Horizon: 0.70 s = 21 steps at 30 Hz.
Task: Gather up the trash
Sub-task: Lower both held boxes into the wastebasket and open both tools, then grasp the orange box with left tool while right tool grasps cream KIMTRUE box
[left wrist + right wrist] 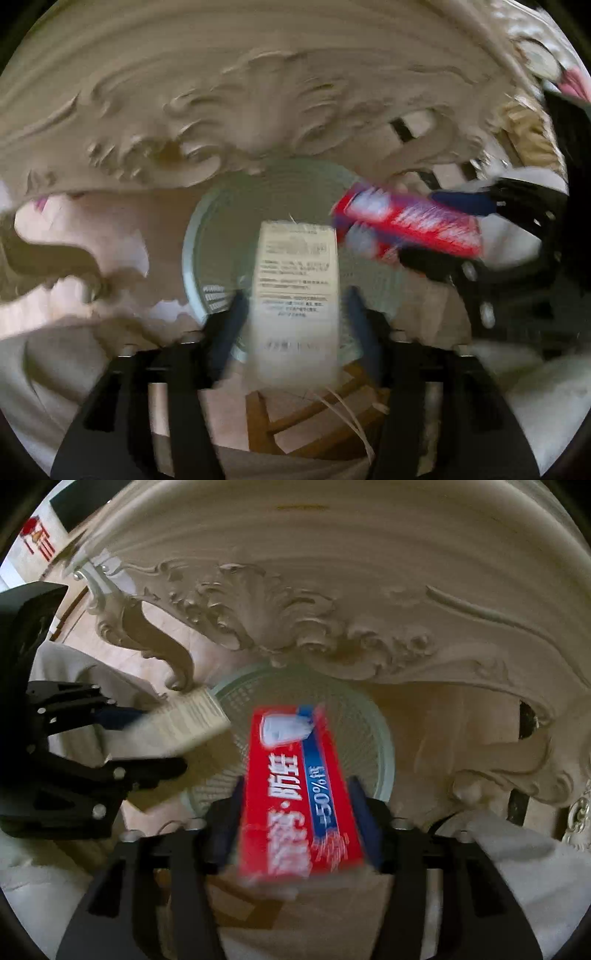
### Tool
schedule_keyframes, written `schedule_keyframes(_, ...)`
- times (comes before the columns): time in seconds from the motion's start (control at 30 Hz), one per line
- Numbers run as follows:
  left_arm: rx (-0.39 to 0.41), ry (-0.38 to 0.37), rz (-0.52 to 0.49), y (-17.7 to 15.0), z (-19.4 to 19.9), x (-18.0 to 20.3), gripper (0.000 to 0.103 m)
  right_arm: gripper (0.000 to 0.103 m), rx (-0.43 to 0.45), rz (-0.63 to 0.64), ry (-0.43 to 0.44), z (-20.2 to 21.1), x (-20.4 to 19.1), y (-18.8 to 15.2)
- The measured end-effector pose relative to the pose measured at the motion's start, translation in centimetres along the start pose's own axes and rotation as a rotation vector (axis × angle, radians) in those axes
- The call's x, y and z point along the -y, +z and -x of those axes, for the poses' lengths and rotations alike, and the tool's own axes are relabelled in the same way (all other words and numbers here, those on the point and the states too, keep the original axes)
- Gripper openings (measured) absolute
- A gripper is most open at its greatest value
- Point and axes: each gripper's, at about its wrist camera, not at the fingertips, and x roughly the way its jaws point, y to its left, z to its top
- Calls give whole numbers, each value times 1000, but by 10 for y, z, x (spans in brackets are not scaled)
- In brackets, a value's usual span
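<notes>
Closest to the lens in the left wrist view, the left gripper is pointing steeply down with its fingers spread. The white box is sitting between them with a visible gap on each side, so nothing is pinching it. It's smeared by motion blur and I'm only making out that it has rows of small print.

Under it the round pale mesh bin is showing, with the box covering its middle and the fingers hiding the near rim. Something wooden is peeking out at the bottom, but I can't tell what it is.

Moving right, the red box is hanging over the bin's right rim, in the right gripper. That one is running off the edge of the frame.

In the right wrist view its fingers are also standing spread, with the red box filling most of the space between. The blur is making it hard to say whether the pads are brushing it.

The carved bench is curving above everything, streaked and soft in both views.
</notes>
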Motion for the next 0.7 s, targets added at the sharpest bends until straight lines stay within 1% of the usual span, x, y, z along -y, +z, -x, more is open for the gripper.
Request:
schedule_keyframes(0.07,48,44,31,-2,3,-5,82,79,14,1,-47,5,1,0)
schedule_keyframes(0.1,97,64,56,-3,12,-9,86,79,15,-3,-52,10,3,-1)
schedule_keyframes(0.17,175,69,95,-7,30,-15,88,79,30,-13,-46,23,6,-2)
schedule_keyframes(0.2,232,71,123,-9,46,-17,88,79,41,-16,-40,30,7,-4)
schedule_keyframes(0.23,266,71,137,-11,56,-19,89,79,59,-20,-29,40,7,-4)
schedule_keyframes(0.27,303,61,145,-12,70,-19,92,79,83,-26,-8,54,8,-4)
schedule_keyframes(0.33,374,23,133,-11,102,-13,92,79,152,-46,34,82,11,0)
schedule_keyframes(0.37,409,12,118,-9,117,-8,92,79,217,-62,49,104,15,5)
schedule_keyframes(0.4,438,8,104,-5,128,-3,92,79,266,-75,50,119,17,10)
schedule_keyframes(0.43,483,4,80,-1,141,2,92,79,336,-97,40,138,23,19)
schedule_keyframes(0.5,537,-7,46,18,158,11,92,79,426,-125,22,159,32,29)
schedule_keyframes(0.53,549,4,39,26,162,15,92,79,488,-142,3,171,39,41)
schedule_keyframes(0.57,559,34,40,36,165,21,92,79,522,-146,-13,178,42,53)
schedule_keyframes(0.6,571,75,42,50,169,26,92,79,542,-140,-17,182,43,63)
schedule_keyframes(0.63,586,99,38,62,170,30,92,79,554,-132,-17,183,44,72)
schedule_keyframes(0.7,600,139,29,84,167,36,92,79,575,-107,-7,184,45,102)
